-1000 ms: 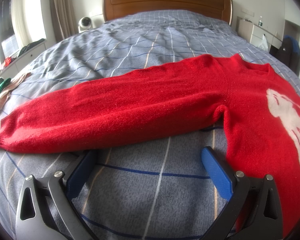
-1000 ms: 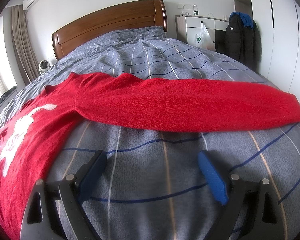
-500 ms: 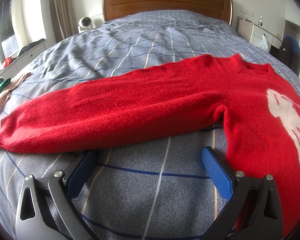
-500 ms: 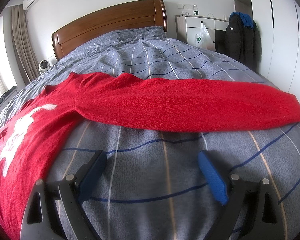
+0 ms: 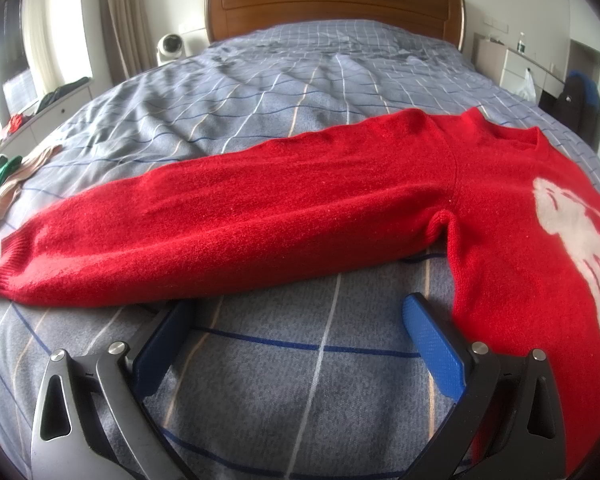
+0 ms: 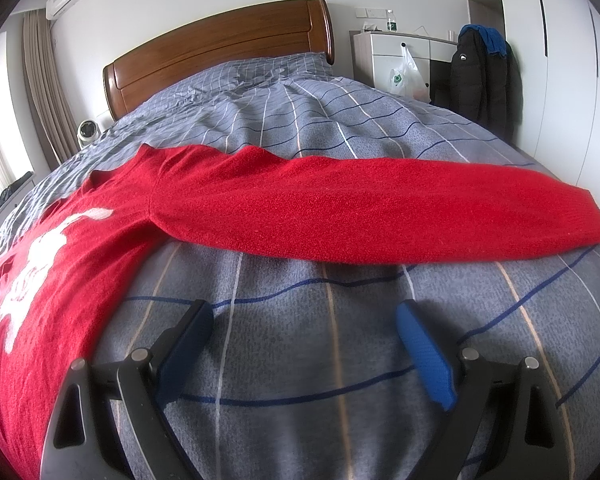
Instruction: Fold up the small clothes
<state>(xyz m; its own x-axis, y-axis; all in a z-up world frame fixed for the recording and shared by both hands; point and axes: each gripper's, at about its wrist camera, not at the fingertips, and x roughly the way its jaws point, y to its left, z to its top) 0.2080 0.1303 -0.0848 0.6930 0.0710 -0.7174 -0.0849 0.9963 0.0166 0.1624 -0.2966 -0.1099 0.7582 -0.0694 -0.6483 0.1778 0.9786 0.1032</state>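
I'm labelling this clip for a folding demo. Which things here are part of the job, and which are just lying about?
Part of the job:
- red sweater, spread flat on the bed, sleeves out
- left gripper, open
- right gripper, open

Just lying about:
- green and beige clothes at the bed's edge
- black jacket
- plastic bag
- small white fan

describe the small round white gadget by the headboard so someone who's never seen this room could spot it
Start at the wooden headboard of the bed. Go to its end beside the beige curtain; the white gadget sits there, level with the mattress. It is the only ball-shaped white thing there, with a dark round face.
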